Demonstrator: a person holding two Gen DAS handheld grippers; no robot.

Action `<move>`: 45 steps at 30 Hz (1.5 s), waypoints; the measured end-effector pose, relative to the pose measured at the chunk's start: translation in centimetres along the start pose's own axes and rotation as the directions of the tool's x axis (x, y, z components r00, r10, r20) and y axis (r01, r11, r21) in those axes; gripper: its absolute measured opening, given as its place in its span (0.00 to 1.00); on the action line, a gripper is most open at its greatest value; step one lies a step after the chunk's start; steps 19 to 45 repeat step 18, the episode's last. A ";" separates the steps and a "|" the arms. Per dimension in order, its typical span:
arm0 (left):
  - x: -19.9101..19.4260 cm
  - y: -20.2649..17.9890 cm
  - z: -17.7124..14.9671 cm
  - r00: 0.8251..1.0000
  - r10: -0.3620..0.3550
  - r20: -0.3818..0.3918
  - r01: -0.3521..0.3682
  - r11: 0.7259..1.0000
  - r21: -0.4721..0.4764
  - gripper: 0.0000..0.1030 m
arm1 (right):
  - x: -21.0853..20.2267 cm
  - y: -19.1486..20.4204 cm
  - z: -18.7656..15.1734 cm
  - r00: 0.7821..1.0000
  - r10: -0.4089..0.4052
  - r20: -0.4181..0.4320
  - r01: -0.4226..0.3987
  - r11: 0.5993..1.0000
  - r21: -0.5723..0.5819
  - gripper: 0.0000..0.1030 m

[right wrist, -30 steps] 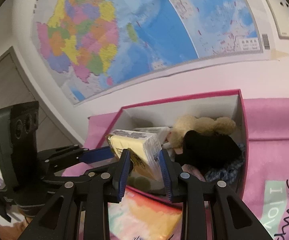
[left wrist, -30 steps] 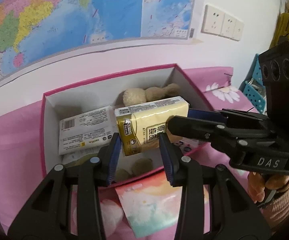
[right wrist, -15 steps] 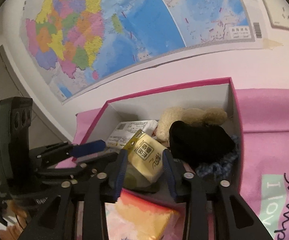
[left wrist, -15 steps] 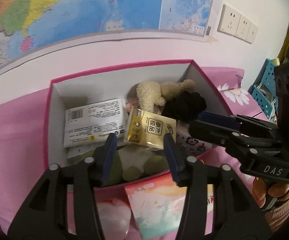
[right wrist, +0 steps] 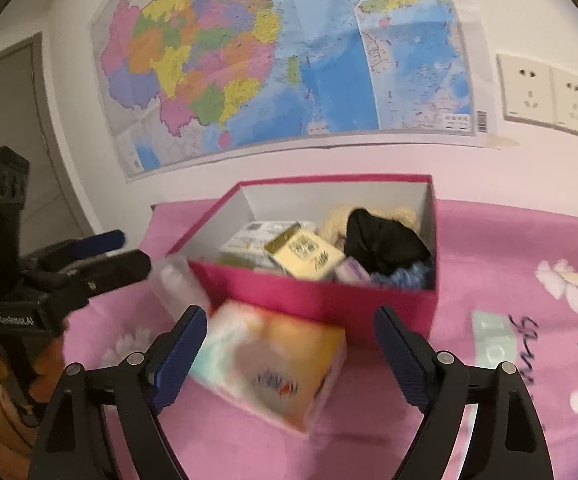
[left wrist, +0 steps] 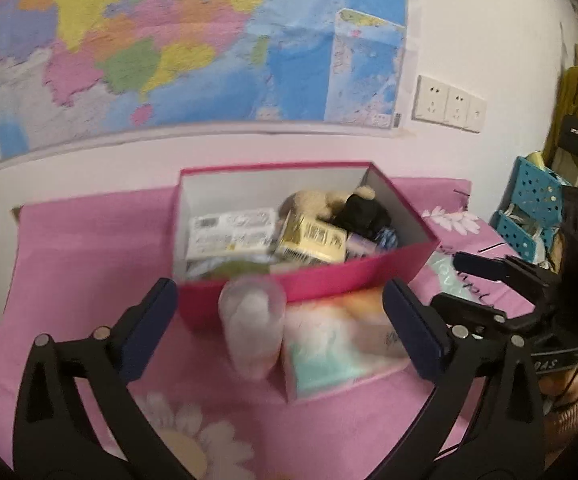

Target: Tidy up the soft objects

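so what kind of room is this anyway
Most likely a bedroom at home: a pink flowered bedspread covers the surface, a big wall map hangs above it, and a yellow garment with a black bag hangs nearby.

Clear tub (left wrist: 252,328): I see it motion-blurred; contents unreadable.
Tissue pack (right wrist: 269,364): print smeared; I cannot read it.
Red box (left wrist: 309,284): near wall hides its floor.
Plush toy (right wrist: 335,222): partly covered by black cloth (right wrist: 381,240).
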State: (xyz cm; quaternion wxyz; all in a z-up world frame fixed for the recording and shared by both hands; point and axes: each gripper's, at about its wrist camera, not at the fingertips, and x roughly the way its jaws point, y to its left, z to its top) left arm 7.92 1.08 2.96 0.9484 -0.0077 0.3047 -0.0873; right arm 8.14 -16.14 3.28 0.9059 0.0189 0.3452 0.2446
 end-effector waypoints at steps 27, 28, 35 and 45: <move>-1.0 0.2 -6.6 0.989 0.100 -0.111 -0.109 0.991 -0.075 0.99 | -1.1 3.4 -4.7 0.997 -0.070 -0.035 0.069 0.997 -0.027 0.91; -1.0 0.2 -6.6 0.989 0.100 -0.111 -0.109 0.991 -0.075 0.99 | -1.1 3.4 -4.7 0.997 -0.070 -0.035 0.069 0.997 -0.027 0.91; -1.0 0.2 -6.6 0.989 0.100 -0.111 -0.109 0.991 -0.075 0.99 | -1.1 3.4 -4.7 0.997 -0.070 -0.035 0.069 0.997 -0.027 0.91; -1.0 0.2 -6.6 0.989 0.100 -0.111 -0.109 0.991 -0.075 0.99 | -1.1 3.4 -4.7 0.997 -0.070 -0.035 0.069 0.997 -0.027 0.91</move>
